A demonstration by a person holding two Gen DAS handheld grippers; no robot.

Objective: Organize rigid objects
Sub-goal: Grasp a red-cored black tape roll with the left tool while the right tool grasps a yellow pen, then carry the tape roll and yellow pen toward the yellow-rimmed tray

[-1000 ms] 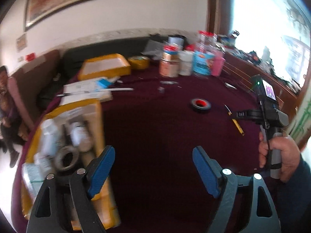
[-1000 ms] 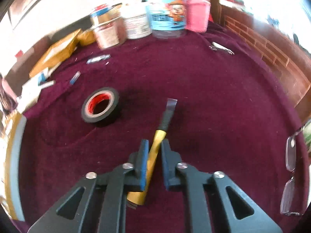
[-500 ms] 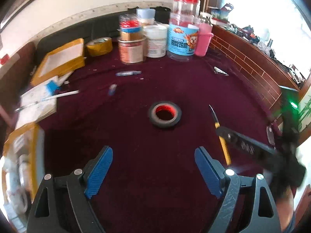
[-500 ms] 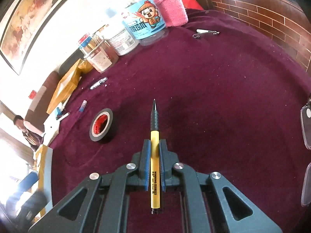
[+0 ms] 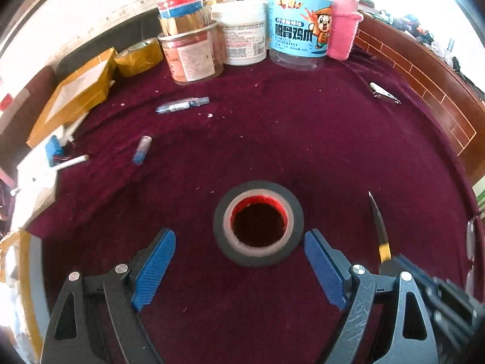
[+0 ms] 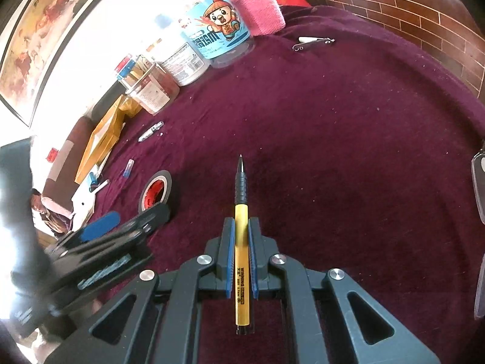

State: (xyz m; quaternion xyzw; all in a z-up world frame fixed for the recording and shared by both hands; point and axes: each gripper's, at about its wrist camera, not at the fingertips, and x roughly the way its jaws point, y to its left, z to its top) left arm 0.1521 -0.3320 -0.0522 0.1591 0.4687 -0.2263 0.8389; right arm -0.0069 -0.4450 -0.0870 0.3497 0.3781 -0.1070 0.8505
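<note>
Yellow-barrelled pen with black ribbed grip (image 6: 241, 236) was pinched between the blue-padded jaws of the right gripper (image 6: 241, 253), tip pointing to 12 o'clock in the right wrist view, held clear above the maroon velvet cloth of the table (image 6: 348, 139). In the left wrist view the same pen showed at 4 o'clock, tip up.

Black roll of electrical tape with a red core (image 5: 258, 223) lay flat on the cloth, just ahead of and between the spread jaws of the left gripper (image 5: 239, 268); pads not touching it. In the right wrist view the roll sat at 9 o'clock, partly behind the left gripper.

Further out, left wrist view: small blue-and-white tube (image 5: 142, 149) at 10 o'clock; a longer blue-and-clear tube (image 5: 182, 106) at 11; cluster of plastic jars (image 5: 242, 33) at 12, including a blue-labelled cartoon jar (image 5: 298, 35); yellow taped cardboard box (image 5: 75, 91) far at 10; a white metal clip (image 5: 384, 92) at 2.

Judgement: step in hand looked like a two-handed collection, pen already secured, tape roll being approached. Next move likely called for the left gripper to lower and advance until the jaws bracketed the roll's outer wall, then close across its full width. Where both items belong, the frames did not show.
</note>
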